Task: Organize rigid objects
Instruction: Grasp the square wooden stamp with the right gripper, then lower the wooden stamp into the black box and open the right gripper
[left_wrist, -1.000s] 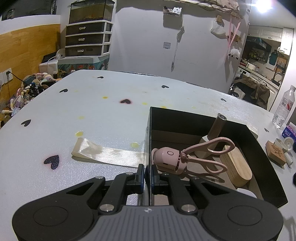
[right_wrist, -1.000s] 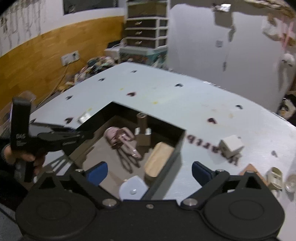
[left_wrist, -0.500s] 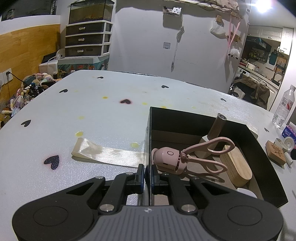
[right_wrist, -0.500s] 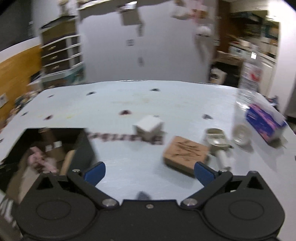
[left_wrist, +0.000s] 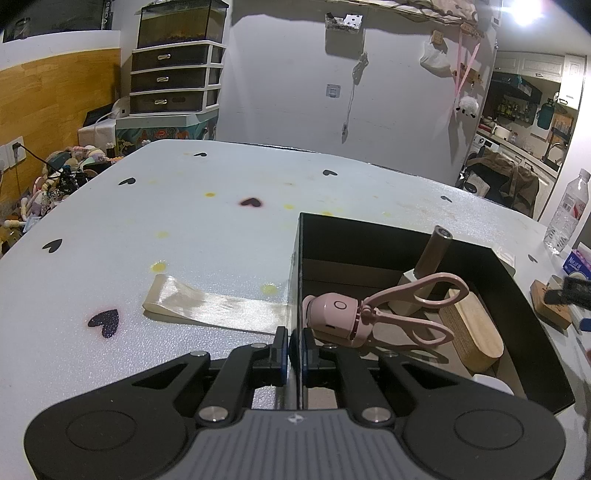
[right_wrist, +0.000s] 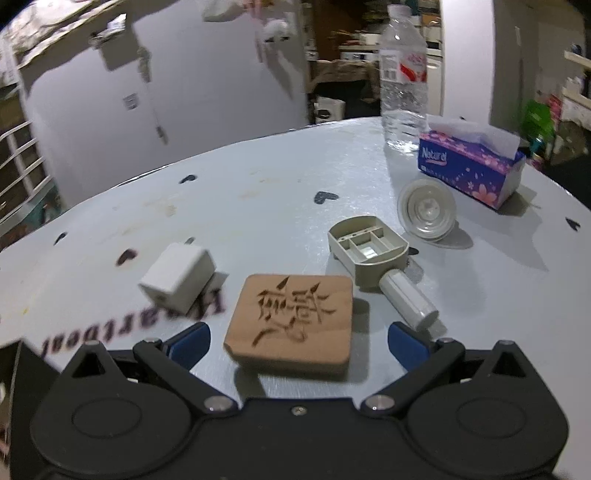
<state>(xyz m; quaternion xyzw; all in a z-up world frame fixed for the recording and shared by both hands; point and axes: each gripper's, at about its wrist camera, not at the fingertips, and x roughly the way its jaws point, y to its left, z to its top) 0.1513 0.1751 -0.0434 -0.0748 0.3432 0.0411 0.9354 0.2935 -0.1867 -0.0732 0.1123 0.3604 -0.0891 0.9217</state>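
Note:
My left gripper (left_wrist: 294, 345) is shut on the near left wall of a black box (left_wrist: 517, 280). In the box lie a pink scissor-handled tool (left_wrist: 373, 314), a brown-handled stamp (left_wrist: 430, 260) and a wooden oval block (left_wrist: 476, 332). My right gripper (right_wrist: 297, 338) is open, its fingers on either side of a carved wooden block (right_wrist: 291, 325) on the table. Beside the block lie a white cube (right_wrist: 177, 277) and a beige scoop with a white handle (right_wrist: 373, 251). The right gripper also shows at the right edge of the left wrist view (left_wrist: 570, 291).
A clear round lid (right_wrist: 428, 210), a purple tissue box (right_wrist: 469, 166) and a water bottle (right_wrist: 402, 74) stand at the far right. A strip of clear tape (left_wrist: 210, 306) lies left of the box. The table edge curves away at the far side.
The right gripper swung from over the box to the right and down, closing in on the carved wooden block. The left gripper stayed still on the box wall.

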